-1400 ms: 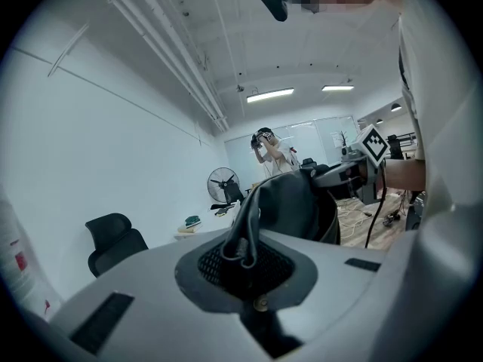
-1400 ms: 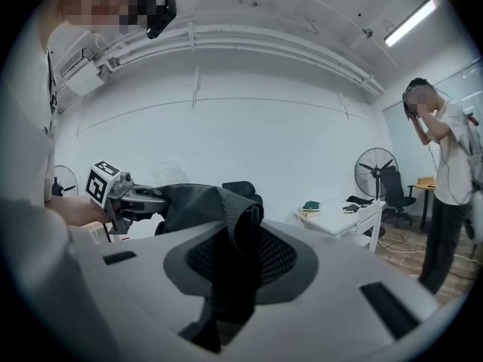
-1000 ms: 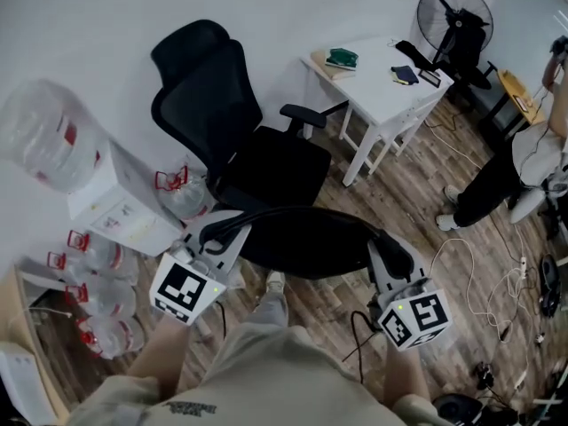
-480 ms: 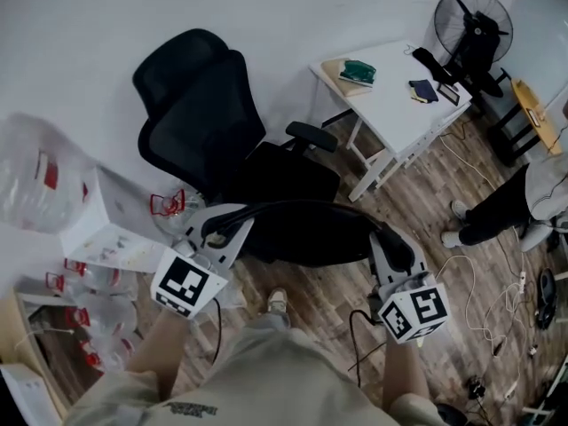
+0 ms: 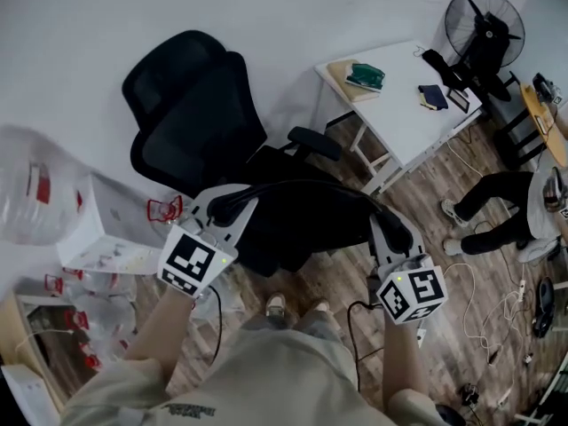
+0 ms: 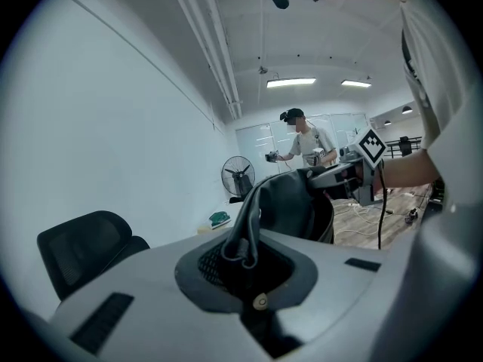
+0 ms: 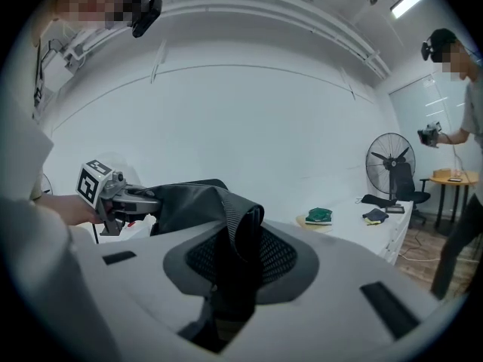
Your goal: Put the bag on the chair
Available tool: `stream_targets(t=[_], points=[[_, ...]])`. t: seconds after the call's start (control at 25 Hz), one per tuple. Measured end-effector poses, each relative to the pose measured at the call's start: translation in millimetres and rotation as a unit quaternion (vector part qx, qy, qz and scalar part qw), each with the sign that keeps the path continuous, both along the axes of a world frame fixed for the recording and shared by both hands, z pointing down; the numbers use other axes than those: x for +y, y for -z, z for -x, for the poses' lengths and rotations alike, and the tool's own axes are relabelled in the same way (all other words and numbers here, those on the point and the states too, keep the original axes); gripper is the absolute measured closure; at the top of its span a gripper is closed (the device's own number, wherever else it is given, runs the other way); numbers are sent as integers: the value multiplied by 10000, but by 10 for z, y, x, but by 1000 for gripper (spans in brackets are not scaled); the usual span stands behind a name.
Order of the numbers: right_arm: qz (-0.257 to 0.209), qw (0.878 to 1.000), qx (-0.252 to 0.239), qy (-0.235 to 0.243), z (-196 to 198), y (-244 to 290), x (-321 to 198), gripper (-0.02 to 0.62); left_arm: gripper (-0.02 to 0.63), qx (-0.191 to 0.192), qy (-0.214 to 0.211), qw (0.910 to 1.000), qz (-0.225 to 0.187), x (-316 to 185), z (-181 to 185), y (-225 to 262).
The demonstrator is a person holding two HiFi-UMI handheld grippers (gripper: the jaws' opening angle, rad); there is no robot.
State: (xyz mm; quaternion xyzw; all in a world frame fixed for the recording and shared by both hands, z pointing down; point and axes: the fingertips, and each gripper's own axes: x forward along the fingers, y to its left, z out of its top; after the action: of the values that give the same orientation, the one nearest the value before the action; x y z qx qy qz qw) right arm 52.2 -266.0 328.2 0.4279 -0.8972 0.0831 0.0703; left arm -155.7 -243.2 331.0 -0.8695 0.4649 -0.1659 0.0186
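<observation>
A black bag [image 5: 302, 224] hangs between my two grippers, just in front of the seat of a black office chair [image 5: 191, 114] and overlapping its front edge in the head view. My left gripper [image 5: 228, 208] is shut on the bag's strap [image 6: 245, 228] at the bag's left end. My right gripper [image 5: 396, 235] is shut on a fold of the bag's webbing [image 7: 240, 228] at its right end. In the left gripper view the bag [image 6: 290, 202] bulges ahead of the jaws and the chair's back [image 6: 83, 240] shows at the lower left. The chair's seat is mostly hidden behind the bag.
A white table [image 5: 399, 105] with books stands right of the chair, a floor fan [image 5: 484, 29] behind it. Water bottles [image 5: 35, 185] and a white box [image 5: 106, 229] crowd the left. A person [image 5: 515, 211] sits at the right, with cables [image 5: 497, 327] on the wood floor.
Both grippers and the bag have moved forward, closer to the chair seat, and the left gripper has risen a little. Both grips have held.
</observation>
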Motion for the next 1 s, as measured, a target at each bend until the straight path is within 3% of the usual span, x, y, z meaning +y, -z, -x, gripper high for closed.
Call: stream_targets(t=[0.52,1.0], points=[[603,9971,-26,456,-141,-747,-1016,497,571,-121,610,9972,404,-875,-152,-693],[1008,9909,204,870,-6,-1714,-1923,495,571,-134,1083,9886,1040,-1614,-47,-1705]])
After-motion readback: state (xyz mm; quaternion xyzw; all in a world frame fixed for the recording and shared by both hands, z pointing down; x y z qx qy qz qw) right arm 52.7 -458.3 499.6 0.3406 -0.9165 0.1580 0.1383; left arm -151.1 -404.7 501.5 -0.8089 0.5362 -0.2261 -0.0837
